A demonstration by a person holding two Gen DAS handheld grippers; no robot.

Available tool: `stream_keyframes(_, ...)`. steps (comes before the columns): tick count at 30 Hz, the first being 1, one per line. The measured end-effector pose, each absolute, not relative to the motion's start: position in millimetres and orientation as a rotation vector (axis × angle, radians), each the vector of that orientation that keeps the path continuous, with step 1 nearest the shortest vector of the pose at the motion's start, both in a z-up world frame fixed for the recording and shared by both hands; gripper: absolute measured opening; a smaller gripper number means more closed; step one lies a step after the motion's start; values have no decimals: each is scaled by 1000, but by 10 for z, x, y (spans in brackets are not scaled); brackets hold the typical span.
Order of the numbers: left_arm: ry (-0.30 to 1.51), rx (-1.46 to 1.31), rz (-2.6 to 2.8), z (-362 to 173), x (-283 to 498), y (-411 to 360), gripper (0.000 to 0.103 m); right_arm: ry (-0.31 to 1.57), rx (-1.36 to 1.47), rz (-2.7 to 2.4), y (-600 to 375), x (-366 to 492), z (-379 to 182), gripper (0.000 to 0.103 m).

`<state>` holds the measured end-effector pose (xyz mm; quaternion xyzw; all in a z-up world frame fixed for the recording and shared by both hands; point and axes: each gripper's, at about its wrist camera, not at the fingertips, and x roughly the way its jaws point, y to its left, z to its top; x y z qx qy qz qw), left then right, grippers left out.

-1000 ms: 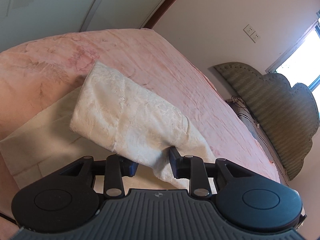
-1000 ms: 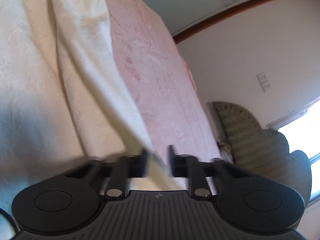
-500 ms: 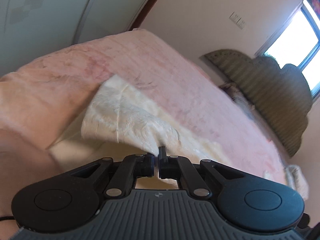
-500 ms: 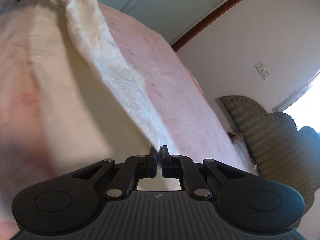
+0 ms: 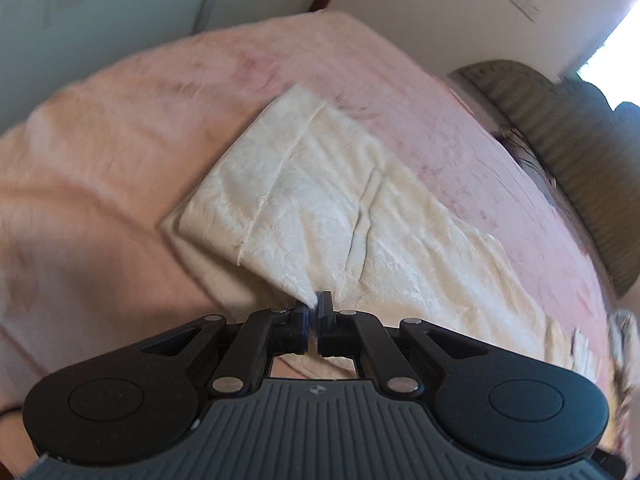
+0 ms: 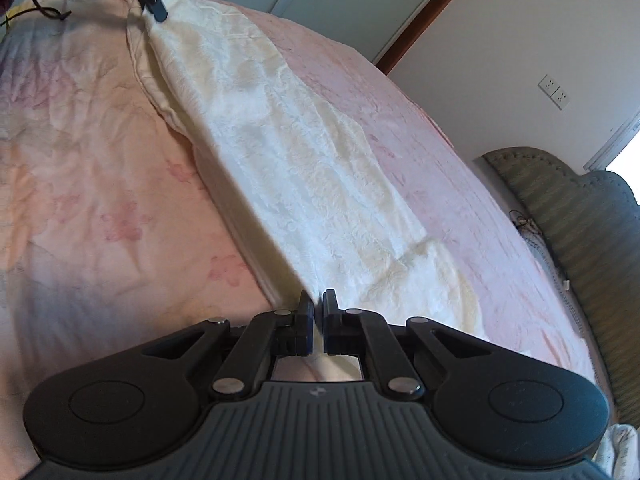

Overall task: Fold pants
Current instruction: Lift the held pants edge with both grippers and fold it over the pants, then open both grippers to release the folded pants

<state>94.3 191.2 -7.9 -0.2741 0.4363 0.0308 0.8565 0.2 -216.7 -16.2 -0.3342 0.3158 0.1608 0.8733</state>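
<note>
Cream-white textured pants (image 5: 320, 208) lie stretched along a pink bed. My left gripper (image 5: 314, 306) is shut on a corner of the pants at one end, lifting it slightly. My right gripper (image 6: 317, 304) is shut on the pants (image 6: 280, 152) at the other end, with the cloth pulled taut away from it. The left gripper (image 6: 154, 2) also shows in the right wrist view at the top left, pinching the far end of the pants.
The pink floral bedspread (image 6: 100, 184) covers the whole bed. A green padded headboard (image 6: 580, 216) stands at the right, and it also shows in the left wrist view (image 5: 560, 128). A wall with sockets (image 6: 554, 91) lies behind.
Both grippers have closed on the pants' ends and pulled apart. The bunched cloth now lies stretched out long across the bed.
</note>
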Motion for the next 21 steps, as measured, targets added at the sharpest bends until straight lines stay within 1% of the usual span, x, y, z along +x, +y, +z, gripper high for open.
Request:
stream_keyframes(2, 886, -534, 68, -36, 939, 1907, 1, 653, -697, 330, -2136, -58, -157, 4)
stream_keyframes(6, 881, -501, 98, -96, 1007, 1858, 1, 643, -645, 317, -2138, -19, -234, 4)
stream_keyframes(8, 910, -460, 103, -141, 1024, 1813, 4, 650, -628, 305, -2122, 10, -332, 4)
stream_keyframes(10, 906, -457, 102, -124, 989, 1829, 18, 638, -633, 299, -2124, -23, -368, 5)
stream_keyframes(11, 908, -456, 109, -107, 975, 1855, 18, 637, -637, 301, -2134, -53, -357, 7)
stream_keyframes(12, 910, -480, 123, -88, 947, 1910, 22, 640, -633, 306, -2157, -83, -329, 9)
stream_keyframes(13, 913, -503, 126, -69, 924, 1967, 29, 653, -626, 319, -2191, -107, -288, 12)
stream_keyframes(15, 908, -535, 159, -5, 858, 2098, 29, 670, -573, 373, -2293, -168, -151, 19)
stream_keyframes(17, 886, -536, 207, 77, 788, 2203, 29, 651, -461, 427, -2414, -200, 17, 28)
stream_keyframes(18, 873, -532, 239, 121, 760, 2238, 29, 634, -392, 452, -2470, -192, 96, 29)
stream_keyframes(20, 841, -520, 286, 203, 727, 2266, 24, 582, -281, 455, -2537, -126, 176, 30)
stream_keyframes(21, 825, -510, 301, 255, 717, 2261, 24, 575, -245, 438, -2547, -61, 171, 30)
